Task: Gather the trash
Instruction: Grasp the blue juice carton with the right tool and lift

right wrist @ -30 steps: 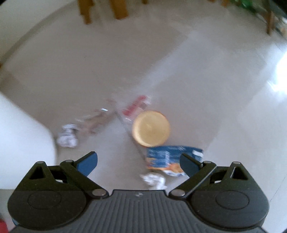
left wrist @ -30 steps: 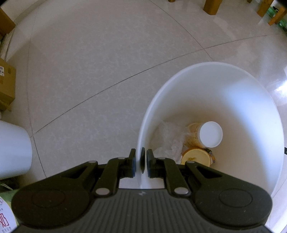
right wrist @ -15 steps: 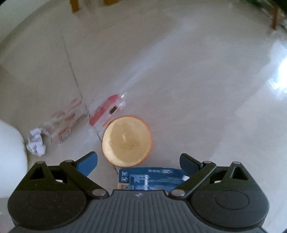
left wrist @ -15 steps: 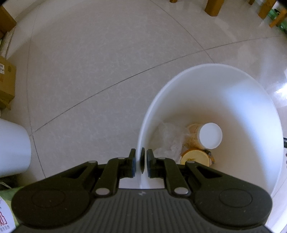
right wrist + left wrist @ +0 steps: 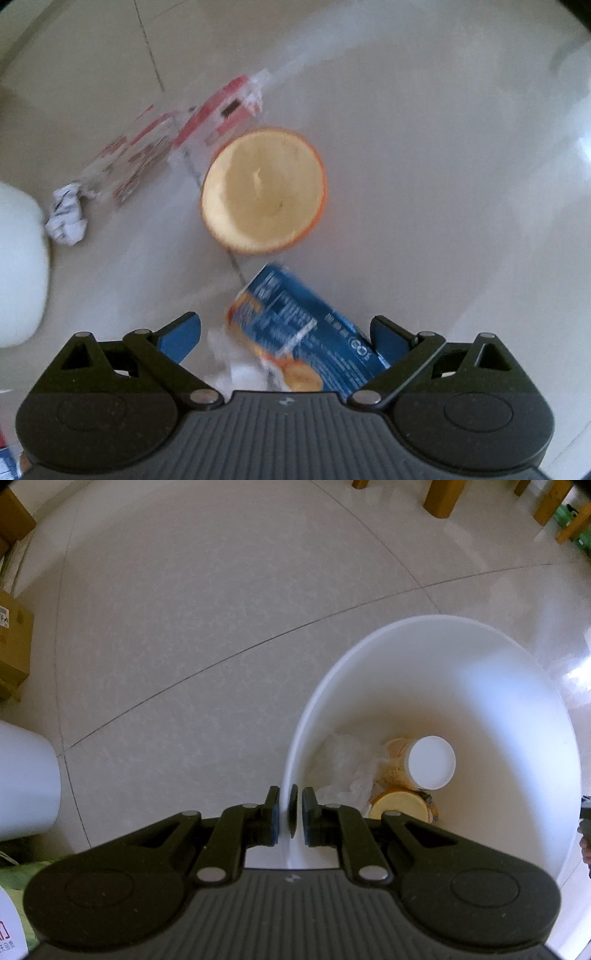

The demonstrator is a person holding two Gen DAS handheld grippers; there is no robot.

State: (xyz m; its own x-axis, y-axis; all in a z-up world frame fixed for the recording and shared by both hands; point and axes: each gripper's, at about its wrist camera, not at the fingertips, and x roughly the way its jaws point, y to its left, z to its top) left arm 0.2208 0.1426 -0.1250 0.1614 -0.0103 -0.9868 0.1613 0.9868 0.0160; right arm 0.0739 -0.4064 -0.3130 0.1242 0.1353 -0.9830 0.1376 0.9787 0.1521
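Observation:
My left gripper (image 5: 287, 805) is shut on the near rim of a white trash bin (image 5: 498, 686). Inside the bin lie a crumpled clear plastic bag (image 5: 347, 764), a cup with a white lid (image 5: 430, 762) and a yellow-topped cup (image 5: 399, 805). My right gripper (image 5: 288, 332) hangs open over floor litter. A blue carton (image 5: 303, 328) lies between its fingers, with white crumpled paper (image 5: 232, 365) beside it. Ahead sits an orange peel half (image 5: 264, 190), a clear wrapper with red print (image 5: 177, 144) and a crumpled paper ball (image 5: 66, 214).
The floor is pale glossy tile. A second white container (image 5: 26, 782) stands at the left, cardboard boxes (image 5: 14, 642) beyond it. Wooden furniture legs (image 5: 439, 496) stand at the far right. The bin's white wall (image 5: 18, 266) shows left of the litter.
The right gripper has dropped closer to the litter and turned; the blue carton now lies between its open fingers. The left gripper and bin have barely moved.

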